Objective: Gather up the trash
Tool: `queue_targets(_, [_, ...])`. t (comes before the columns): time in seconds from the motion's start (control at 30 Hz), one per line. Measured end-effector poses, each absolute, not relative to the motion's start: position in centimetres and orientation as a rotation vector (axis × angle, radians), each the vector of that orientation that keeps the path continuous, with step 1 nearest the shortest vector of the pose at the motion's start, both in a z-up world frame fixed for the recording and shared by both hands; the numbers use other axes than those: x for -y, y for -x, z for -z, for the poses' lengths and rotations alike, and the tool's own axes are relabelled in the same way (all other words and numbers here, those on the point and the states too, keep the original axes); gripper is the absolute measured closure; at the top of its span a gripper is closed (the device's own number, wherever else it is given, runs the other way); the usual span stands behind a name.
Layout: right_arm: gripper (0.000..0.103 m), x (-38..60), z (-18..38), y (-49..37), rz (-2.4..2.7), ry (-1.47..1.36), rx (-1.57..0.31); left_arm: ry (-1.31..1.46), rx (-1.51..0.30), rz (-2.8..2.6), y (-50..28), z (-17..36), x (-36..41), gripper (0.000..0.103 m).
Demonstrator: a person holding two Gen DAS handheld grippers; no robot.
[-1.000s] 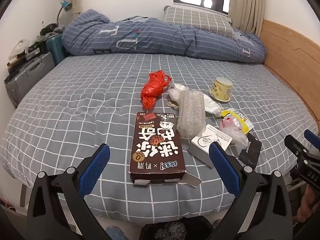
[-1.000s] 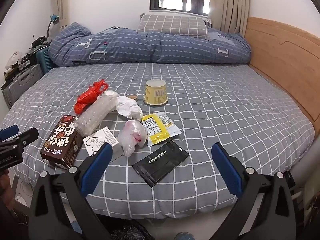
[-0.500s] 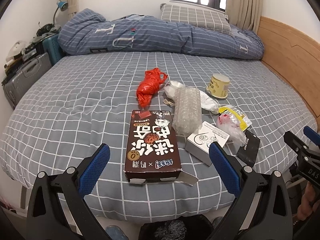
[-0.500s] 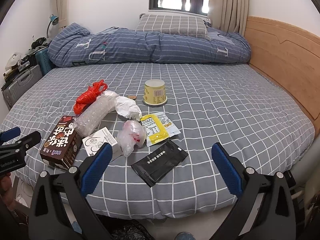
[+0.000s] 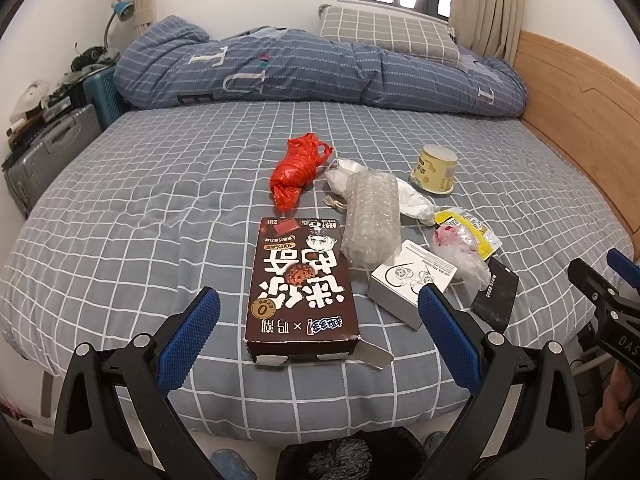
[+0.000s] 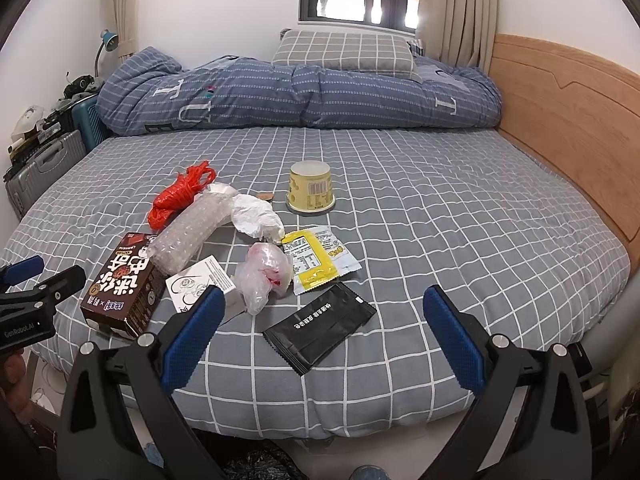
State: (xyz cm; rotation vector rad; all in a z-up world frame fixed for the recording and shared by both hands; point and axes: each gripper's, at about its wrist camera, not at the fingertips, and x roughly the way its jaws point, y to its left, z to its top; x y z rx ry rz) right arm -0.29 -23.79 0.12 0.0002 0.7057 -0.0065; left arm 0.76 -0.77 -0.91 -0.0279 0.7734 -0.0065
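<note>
Grey checked bedding on the bed (image 5: 120,216) carries the litter, and both the left gripper (image 5: 316,312) and the right gripper (image 6: 320,308) hover at its near edge with jaws spread wide and empty. Straight ahead of the left gripper lies the brown snack box (image 5: 302,292), probably light and stiff, best pinched across its narrow sides; the bubble wrap roll (image 5: 372,220) leans on its far right corner. Before the right gripper, the black foil pouch (image 6: 320,330) lies flat and looks slippery, so an edge pinch into the soft mattress seems wise.
</note>
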Motion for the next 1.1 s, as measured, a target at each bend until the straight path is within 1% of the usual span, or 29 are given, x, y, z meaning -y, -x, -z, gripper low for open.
queue_targets(1.1, [0.008, 24.04, -0.74, 0.35, 0.012, -0.003, -0.692, 0.02, -0.751, 0.016, -0.43, 0.26, 1.37, 0.006])
